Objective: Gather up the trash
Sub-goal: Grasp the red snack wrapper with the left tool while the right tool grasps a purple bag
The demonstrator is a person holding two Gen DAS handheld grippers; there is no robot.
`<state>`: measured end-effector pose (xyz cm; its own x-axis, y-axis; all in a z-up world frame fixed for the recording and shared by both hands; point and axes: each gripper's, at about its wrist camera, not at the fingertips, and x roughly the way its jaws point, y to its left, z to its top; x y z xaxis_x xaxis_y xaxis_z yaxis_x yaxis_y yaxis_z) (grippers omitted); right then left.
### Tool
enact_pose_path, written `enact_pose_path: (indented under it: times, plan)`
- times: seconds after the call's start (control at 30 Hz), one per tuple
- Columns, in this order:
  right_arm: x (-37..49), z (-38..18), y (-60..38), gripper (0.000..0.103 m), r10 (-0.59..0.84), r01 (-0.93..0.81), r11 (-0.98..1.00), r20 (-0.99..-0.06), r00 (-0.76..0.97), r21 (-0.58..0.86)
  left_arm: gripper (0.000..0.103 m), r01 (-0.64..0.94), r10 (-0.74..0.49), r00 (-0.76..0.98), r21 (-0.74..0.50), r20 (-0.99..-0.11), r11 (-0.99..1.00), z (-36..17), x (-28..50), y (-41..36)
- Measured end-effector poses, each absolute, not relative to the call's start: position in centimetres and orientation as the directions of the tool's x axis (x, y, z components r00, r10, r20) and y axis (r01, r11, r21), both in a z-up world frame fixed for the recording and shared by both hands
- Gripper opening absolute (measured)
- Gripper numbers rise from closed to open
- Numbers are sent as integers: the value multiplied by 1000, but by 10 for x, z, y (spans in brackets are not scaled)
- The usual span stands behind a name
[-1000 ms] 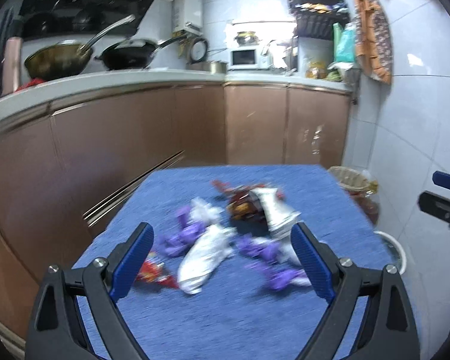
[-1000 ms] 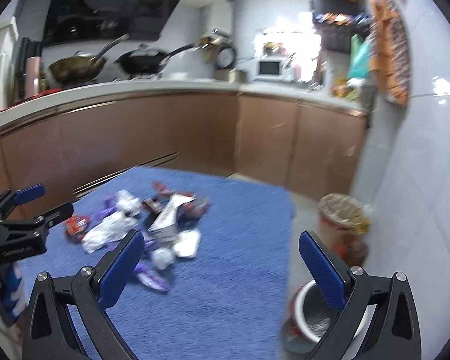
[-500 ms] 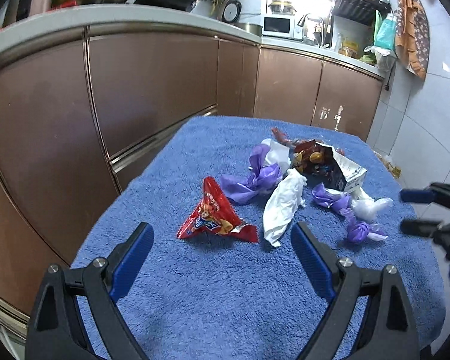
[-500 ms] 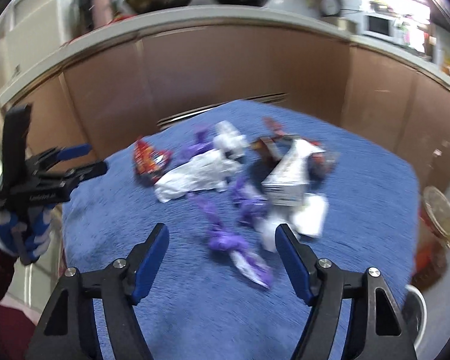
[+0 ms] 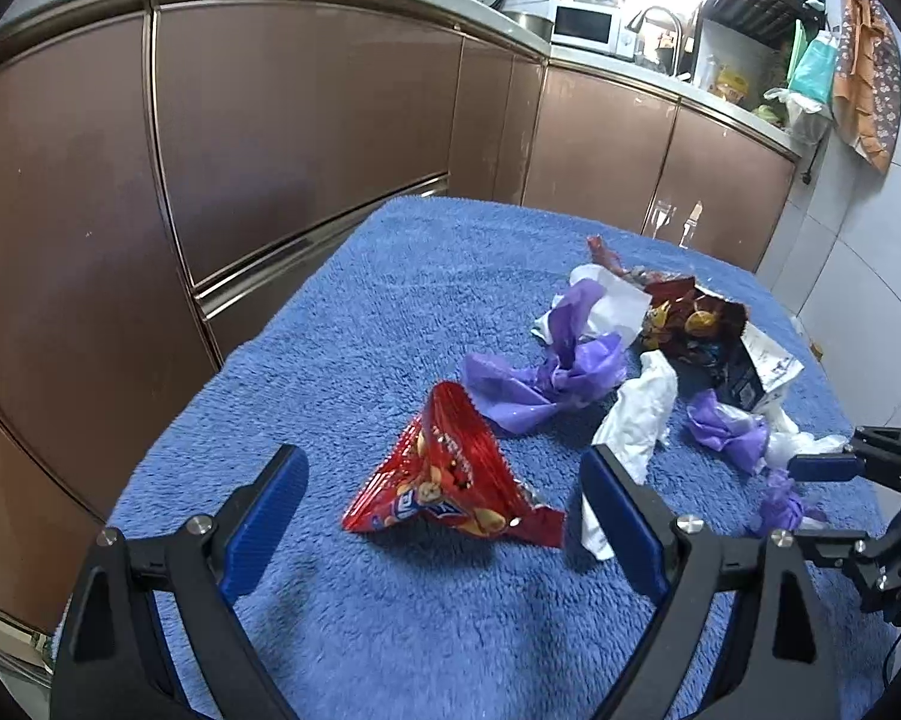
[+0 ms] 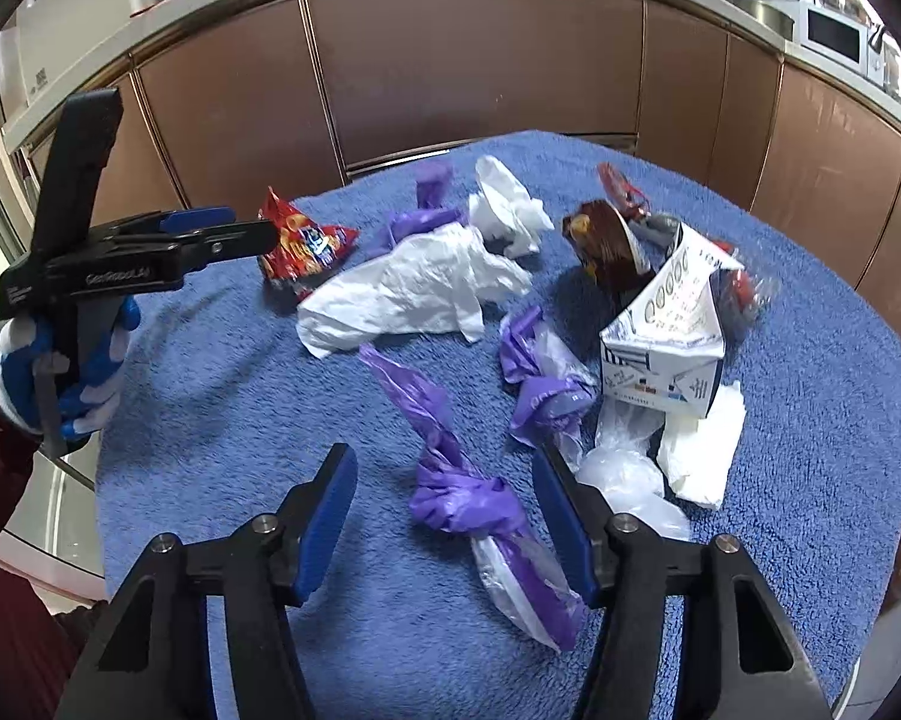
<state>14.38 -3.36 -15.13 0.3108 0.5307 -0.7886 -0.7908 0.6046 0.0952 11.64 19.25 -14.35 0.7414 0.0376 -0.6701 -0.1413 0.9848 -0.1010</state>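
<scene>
Purple knotted bag (image 6: pixel 468 498) now between closing right gripper (image 6: pixel 450 516) fingers (image 6: pixel 330 510).

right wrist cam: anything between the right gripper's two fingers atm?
Yes: a knotted purple bag lies between the closing fingers of the right gripper, on the blue towel; pads not yet touching. Right wrist view.

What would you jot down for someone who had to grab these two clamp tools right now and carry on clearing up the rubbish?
Left gripper: open, empty, lined up on the red snack wrapper, which lies between its fingers, not yet pinched.
Right gripper: jaws closing around the knotted purple bag; the pads do not press on it yet.
Everything lies on the blue towel: crumpled white tissue, other purple bags, a torn carton, a brown snack packet.
Done: nothing collected that I can see.
Left: grab each piece and bin it; no bin shows clearly in these views.
</scene>
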Motion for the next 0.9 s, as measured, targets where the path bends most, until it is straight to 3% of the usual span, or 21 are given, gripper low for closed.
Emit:
enact_pose_path:
  times: [0.1, 0.4, 0.63, 0.9]
  plan:
    - [147, -155, -38, 54, 529, -791, 602, -794, 299, 103, 89, -143, 40, 739, -99, -673, 985, -147, 122, 191]
    - [147, -162, -41, 41, 522, -804, 586, -807, 277, 103, 59, -143, 15, 711, -124, -703, 982, -157, 131, 193]
    - [142, -158, -41, 40, 517, -806, 583, -810, 276, 98, 47, -145, -3, 708, -149, -706, 978, -159, 129, 195]
    - [141, -159, -37, 40, 507, -809, 582, -815, 279, 85, 42, -155, -10, 711, -170, -703, 973, -161, 125, 201]
